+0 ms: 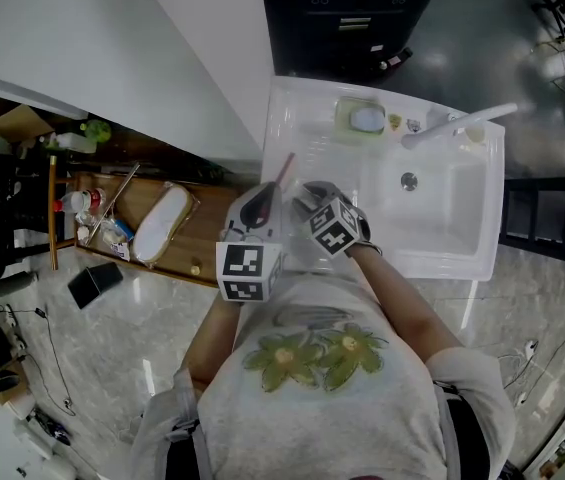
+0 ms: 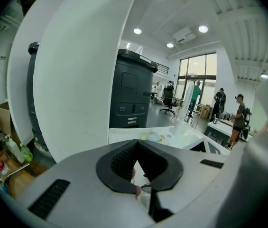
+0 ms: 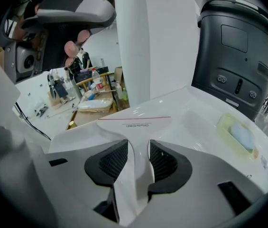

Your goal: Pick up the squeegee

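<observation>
squeegee in right hand-held gripper

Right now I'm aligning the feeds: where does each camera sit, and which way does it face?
Head view: head-mounted, steeply down at sink, left gripper, right gripper, forearms, shirt.
Left gripper view: gripper-mounted, along its jaws toward the dark cabinet.
Right gripper view: gripper-mounted, along jaws clamping the squeegee.
All share the sink.

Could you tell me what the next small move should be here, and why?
Probably raise the right claw straight up: its jaws are closed on the handle of the white squeegee, and the blade sits low over the sink edge.
</observation>
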The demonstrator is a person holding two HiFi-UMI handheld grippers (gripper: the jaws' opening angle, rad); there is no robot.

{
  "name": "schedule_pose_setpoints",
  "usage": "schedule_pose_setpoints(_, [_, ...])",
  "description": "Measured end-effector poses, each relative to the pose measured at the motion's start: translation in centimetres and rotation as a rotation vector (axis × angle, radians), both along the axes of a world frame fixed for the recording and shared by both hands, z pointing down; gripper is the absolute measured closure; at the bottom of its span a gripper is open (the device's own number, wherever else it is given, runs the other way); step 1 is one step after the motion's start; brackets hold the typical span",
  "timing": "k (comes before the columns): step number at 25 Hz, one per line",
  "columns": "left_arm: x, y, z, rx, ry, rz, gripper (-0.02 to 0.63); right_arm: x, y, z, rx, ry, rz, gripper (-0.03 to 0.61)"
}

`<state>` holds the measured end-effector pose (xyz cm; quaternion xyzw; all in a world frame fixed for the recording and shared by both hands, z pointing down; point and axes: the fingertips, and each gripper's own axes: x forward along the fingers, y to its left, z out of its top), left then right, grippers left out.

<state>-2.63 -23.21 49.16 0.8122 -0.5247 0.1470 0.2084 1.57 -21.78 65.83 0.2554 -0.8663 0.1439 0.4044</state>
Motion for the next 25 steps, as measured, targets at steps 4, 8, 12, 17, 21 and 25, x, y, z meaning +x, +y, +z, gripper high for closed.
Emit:
schedule_pose_setpoints(4, [0.07,-0.14,0.01,0.004,0.002,0.005,0.605,0.04,-0.07,0.16,0.007,0.004,-0.005,0.457])
schedule_pose_setpoints(8, [-0.04,-0.1,0.01,0.006,0.001,0.004,0.605,0.23,-0.13,0.24,0.017,0.015,-0.018,0.457])
schedule_pose_setpoints(12, [-0.26,-0.01,-0.02,0.007,-0.001,0.002,0.605,0.31,-0.13,0.16,0.034,0.025,-0.033,0.457])
schedule_pose_setpoints(17, [-0.4,0.12,-0.22,0.011,-0.005,0.004,0.604,0.37,-0.2,-0.1,0.036,0.012,-0.031,0.462])
schedule_pose_setpoints(21, [-0.31,0.26,-0.32,0.018,-0.009,0.003,0.605,0.68,-0.14,-0.41,0.031,0.004,-0.026,0.466])
schedule_pose_setpoints(25, [-0.2,0.43,-0.35,0.015,-0.01,0.003,0.605,0.95,-0.1,-0.44,0.03,0.004,-0.025,0.468])
